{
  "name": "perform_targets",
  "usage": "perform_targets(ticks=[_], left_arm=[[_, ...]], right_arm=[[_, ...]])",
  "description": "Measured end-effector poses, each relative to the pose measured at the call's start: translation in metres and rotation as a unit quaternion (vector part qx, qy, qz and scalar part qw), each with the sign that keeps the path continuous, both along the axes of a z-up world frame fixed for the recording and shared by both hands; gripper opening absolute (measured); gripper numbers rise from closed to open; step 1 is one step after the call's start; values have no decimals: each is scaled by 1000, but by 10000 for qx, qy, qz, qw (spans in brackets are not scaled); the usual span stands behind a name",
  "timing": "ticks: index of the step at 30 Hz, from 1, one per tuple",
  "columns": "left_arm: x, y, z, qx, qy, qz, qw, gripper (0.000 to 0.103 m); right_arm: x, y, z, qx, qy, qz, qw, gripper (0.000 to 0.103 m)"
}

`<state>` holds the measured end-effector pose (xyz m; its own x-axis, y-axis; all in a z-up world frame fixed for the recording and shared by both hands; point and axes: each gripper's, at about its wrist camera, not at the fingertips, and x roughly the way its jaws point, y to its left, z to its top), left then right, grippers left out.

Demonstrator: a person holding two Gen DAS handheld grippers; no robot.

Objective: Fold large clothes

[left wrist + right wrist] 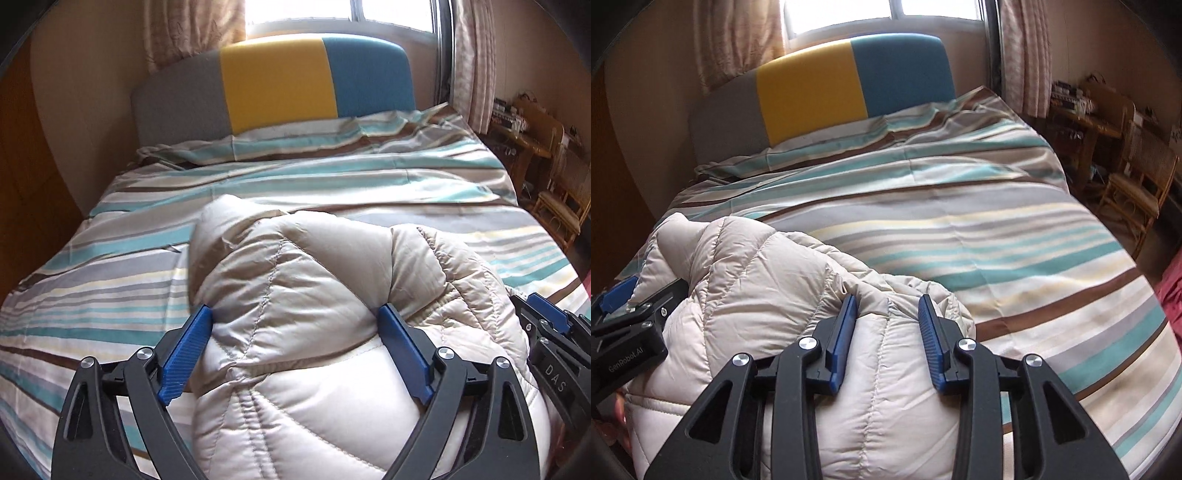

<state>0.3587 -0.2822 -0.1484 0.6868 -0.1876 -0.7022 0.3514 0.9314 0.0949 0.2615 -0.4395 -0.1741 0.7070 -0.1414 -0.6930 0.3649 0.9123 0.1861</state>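
Note:
A beige quilted puffer jacket (314, 295) lies bunched on the near part of a striped bed (110, 266). My left gripper (295, 314) has its blue fingers (184, 354) wide apart, with a thick bulge of the jacket pressed between them. My right gripper (888, 306) straddles another fold of the same jacket (757, 280), blue pads (932, 347) against the fabric on both sides. The right gripper shows at the right edge of the left wrist view (550, 325); the left gripper shows at the left edge of the right wrist view (624, 317).
The bed has a grey, yellow and blue headboard (273, 85) under a window with curtains. A striped pillow (288, 140) lies at the head. Wooden chairs and a cluttered desk (1126, 155) stand right of the bed. A wooden wardrobe (22, 166) is on the left.

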Motion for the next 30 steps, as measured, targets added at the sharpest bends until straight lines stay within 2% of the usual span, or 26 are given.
perform_targets(ticks=[6, 13, 17, 21, 23, 25, 29, 30], left_arm=[[6, -10, -22, 165, -98, -51, 9998, 94], [11, -9, -40, 55, -169, -43, 9998, 96], [6, -8, -43, 125, -315, -12, 9994, 96], [4, -6, -43, 127, -371, -1, 9992, 96], [4, -7, -43, 131, -382, 3, 9992, 96], [3, -6, -43, 103, -397, 13, 9992, 96], [3, -2, -44, 26, -384, 52, 9992, 96], [3, -2, -45, 22, -373, 57, 9993, 96]], right_arm=[[6, 0, -15, -8, 111, -91, 9999, 34], [9, 0, -24, -49, 10, -182, 9998, 34], [10, 6, -5, -252, 194, -30, 9995, 37], [5, 17, 39, -368, -294, 139, 9988, 37], [12, 22, 49, -405, -396, 263, 9980, 37], [29, 23, 40, -299, -245, 385, 9985, 37], [50, 16, 4, -5, 157, 391, 9991, 38], [55, 18, -4, -63, 240, 400, 9989, 38]])
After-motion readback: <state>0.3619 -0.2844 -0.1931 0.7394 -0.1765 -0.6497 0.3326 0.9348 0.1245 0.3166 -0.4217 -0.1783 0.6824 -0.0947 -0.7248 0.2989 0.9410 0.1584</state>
